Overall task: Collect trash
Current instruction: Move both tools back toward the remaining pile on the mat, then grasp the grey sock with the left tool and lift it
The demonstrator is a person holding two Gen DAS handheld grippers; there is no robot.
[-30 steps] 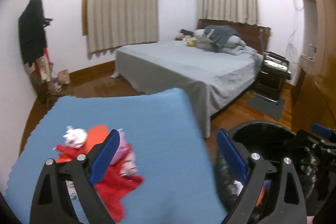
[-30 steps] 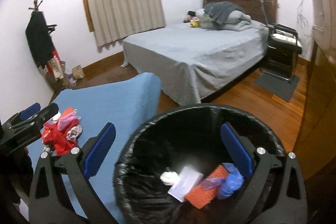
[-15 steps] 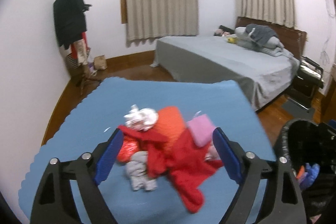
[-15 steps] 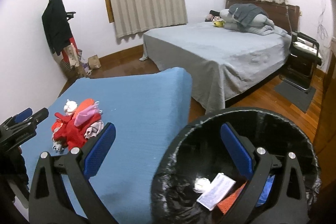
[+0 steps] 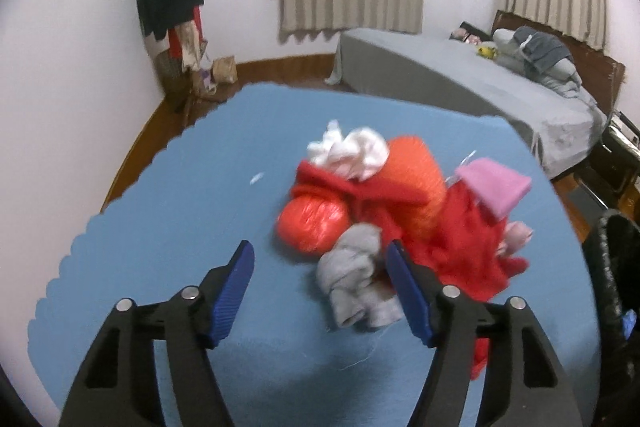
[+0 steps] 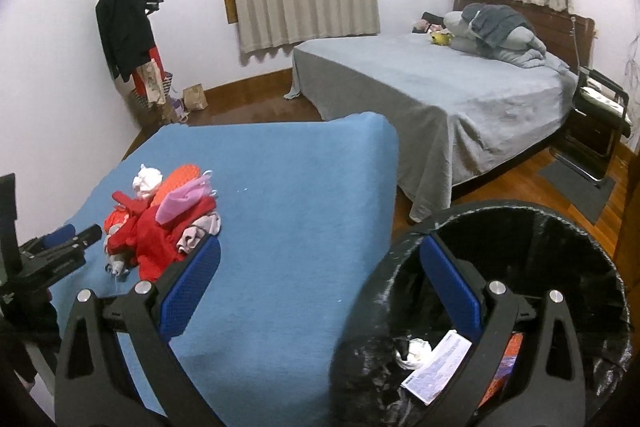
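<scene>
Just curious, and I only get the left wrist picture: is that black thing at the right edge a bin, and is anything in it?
Observer: Yes. The right wrist view looks down into the black-lined bin; a white paper slip and a crumpled tissue lie inside.
Visitor: And where is the other claw?
Observer: The right claw is open and holds nothing, with one finger over the blue cloth and the other over the bin.
</scene>
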